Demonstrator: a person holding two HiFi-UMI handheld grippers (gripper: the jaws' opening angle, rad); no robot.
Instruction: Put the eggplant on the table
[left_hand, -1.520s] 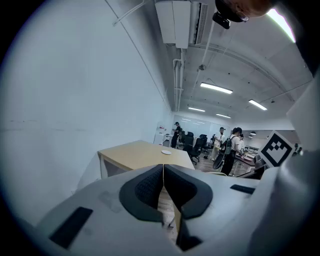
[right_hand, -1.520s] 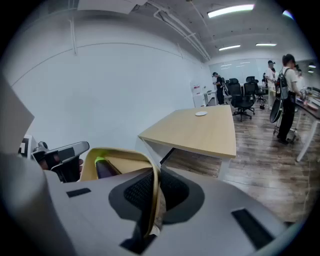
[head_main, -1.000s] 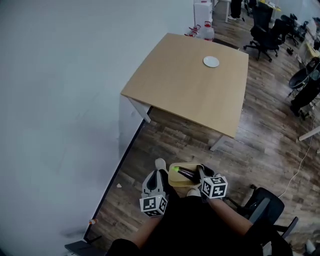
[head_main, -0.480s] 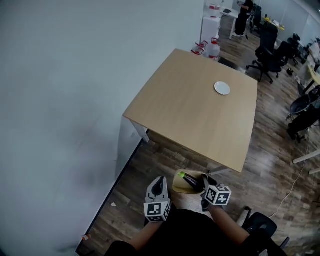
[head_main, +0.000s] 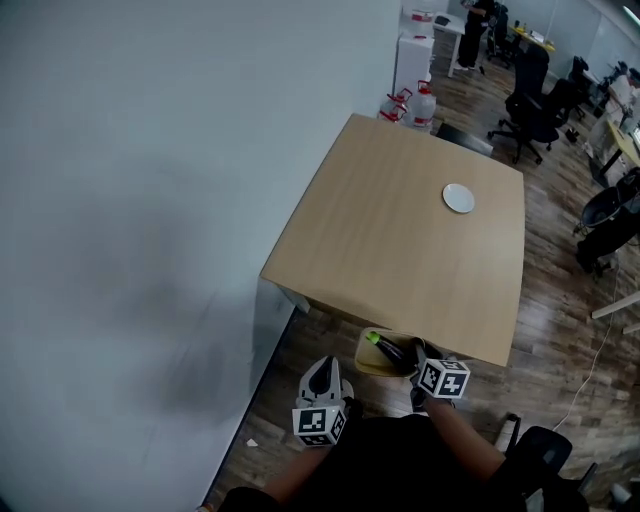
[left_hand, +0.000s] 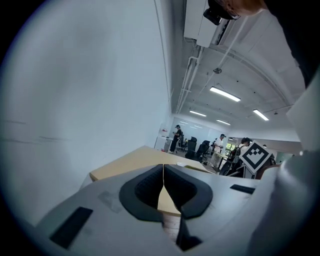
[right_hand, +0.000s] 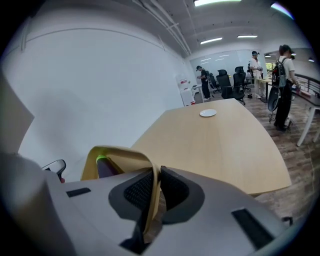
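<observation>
Partly hidden eggplant (head_main: 389, 349), seemingly in bag (head_main: 366, 361)

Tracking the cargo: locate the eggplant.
Head view, bottom centre: eggplant in the tan container held by the right gripper, at the near edge of the table.

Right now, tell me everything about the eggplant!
The eggplant is long, slim and dark purple, with a bright green stem end. It lies tilted inside a tan bag that looks like paper, green end near the rim. The right gripper pinches the bag's edge, not the eggplant. It's held by the table's near edge, not yet on it.
</observation>
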